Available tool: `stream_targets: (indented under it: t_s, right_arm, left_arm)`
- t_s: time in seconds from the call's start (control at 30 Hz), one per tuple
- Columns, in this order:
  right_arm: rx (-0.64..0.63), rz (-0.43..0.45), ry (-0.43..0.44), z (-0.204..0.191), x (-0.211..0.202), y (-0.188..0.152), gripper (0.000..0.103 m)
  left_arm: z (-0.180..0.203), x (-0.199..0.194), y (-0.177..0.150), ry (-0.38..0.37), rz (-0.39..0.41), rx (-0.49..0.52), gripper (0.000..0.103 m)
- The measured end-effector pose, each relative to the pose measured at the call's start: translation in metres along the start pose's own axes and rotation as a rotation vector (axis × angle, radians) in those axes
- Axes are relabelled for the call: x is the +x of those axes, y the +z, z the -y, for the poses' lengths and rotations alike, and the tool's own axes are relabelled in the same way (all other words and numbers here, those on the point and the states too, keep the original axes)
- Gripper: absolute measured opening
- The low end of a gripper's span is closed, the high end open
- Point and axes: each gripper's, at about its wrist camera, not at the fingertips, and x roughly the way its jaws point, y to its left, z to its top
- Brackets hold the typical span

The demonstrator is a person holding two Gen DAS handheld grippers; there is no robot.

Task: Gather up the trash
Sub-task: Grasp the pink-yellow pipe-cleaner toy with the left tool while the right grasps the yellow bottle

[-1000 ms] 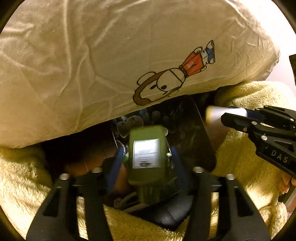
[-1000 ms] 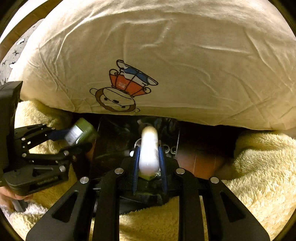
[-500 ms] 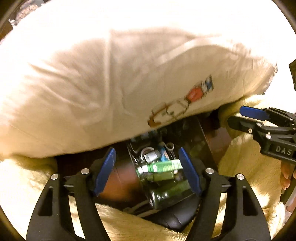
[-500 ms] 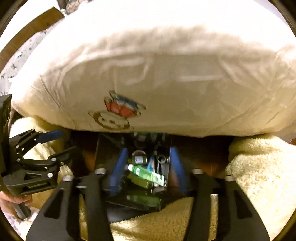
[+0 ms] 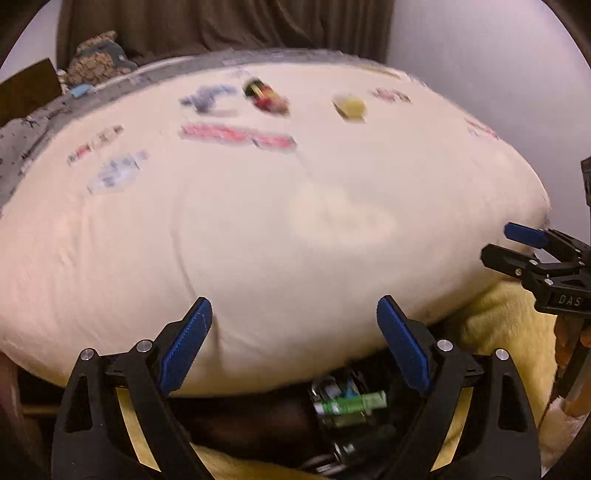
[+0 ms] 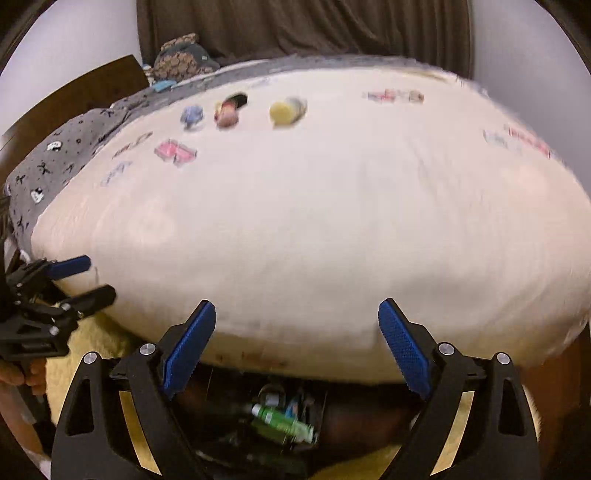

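My left gripper (image 5: 293,339) is open and empty, raised over the near edge of the cream bed cover (image 5: 258,229). My right gripper (image 6: 297,341) is open and empty too, and shows at the right of the left wrist view (image 5: 517,243). Below both, a dark bin (image 6: 236,443) on the floor holds a green tube (image 6: 282,419) and other small trash; the tube also shows in the left wrist view (image 5: 351,402). On the far part of the bed lie a red-black item (image 5: 266,96), a yellow item (image 5: 351,107), a pink wrapper (image 5: 236,134) and other scraps.
A yellow fluffy blanket (image 6: 85,354) lies around the bin at the bed's foot. A grey patterned cover (image 6: 55,162) and a brown patterned bag (image 6: 181,59) sit at the bed's far left. A dark curtain (image 6: 295,29) hangs behind.
Both grippers let go of their items, the green container and the white tube, into the bin, opened wide, and rose so the views now tilt up over the bed top.
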Motion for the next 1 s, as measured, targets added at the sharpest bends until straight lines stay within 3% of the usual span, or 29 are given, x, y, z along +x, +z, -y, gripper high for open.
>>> stream_targets:
  t_s: [0.37,0.6,0.7,0.8,0.87,0.93,1.0]
  right_arm:
    - [0.049,0.083,-0.006,-0.002,0.052,0.1,0.09]
    - [0.051,0.052,-0.04,-0.012,0.102,0.153,0.089]
    - [0.062,0.02,-0.044,-0.012,0.125,0.172,0.084]
    - [0.054,-0.01,-0.054,-0.012,0.141,0.18,0.074]
    - [0.018,-0.033,-0.091,-0.012,0.151,0.183,0.049]
    - [-0.004,-0.035,-0.095,-0.011,0.152,0.187,0.034]
    - [-0.022,-0.037,-0.088,-0.008,0.151,0.19,0.033]
  left_arm:
    - [-0.041,0.031,0.065,0.079,0.017,-0.002,0.087]
    - [-0.051,0.056,0.099,0.085,0.028,-0.015,0.087]
    - [-0.052,0.069,0.116,0.082,0.027,-0.02,0.087]
    - [-0.051,0.08,0.129,0.079,0.024,-0.02,0.087]
    - [-0.05,0.09,0.139,0.072,0.023,-0.031,0.087]
    - [-0.048,0.098,0.149,0.062,0.017,-0.042,0.087]
    - [-0.045,0.106,0.16,0.052,0.018,-0.045,0.086]
